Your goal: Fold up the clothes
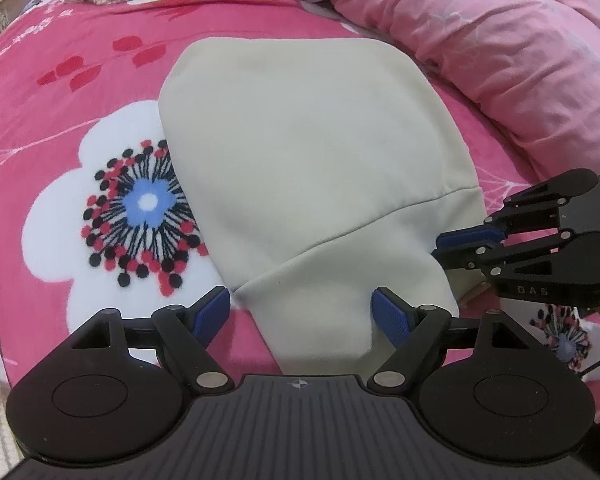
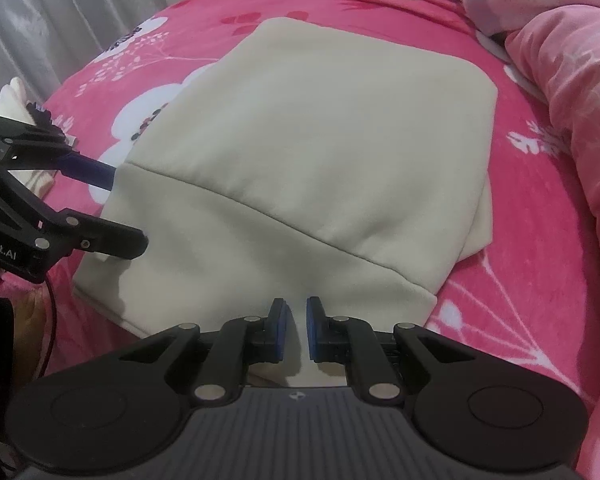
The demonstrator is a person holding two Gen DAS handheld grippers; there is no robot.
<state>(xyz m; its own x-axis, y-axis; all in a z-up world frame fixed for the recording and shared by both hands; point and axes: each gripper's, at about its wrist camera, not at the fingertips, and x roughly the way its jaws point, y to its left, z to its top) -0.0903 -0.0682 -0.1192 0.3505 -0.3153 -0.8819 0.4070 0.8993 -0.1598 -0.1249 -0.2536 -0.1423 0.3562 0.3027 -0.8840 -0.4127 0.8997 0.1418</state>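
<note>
1. The cream sweatshirt [image 2: 300, 152] lies folded into a flat block on the pink floral bedspread [image 1: 100, 60], its ribbed hem band [image 2: 228, 248] nearest me at six o'clock.
2. My left claw [image 1: 302, 312] stands wide apart, straddling the hem corner, its blue pads [image 1: 392, 320] not pressing on cloth.
3. My right claw [image 2: 297, 326] is nearly closed with only a thin gap; whether it pinches fabric I cannot tell.
4. To fold well, I judge both claws should take the hem at matching points, lift together, and carry it toward twelve o'clock.
5. Keep clear of the pink quilt [image 2: 572, 100] at three o'clock.
</note>
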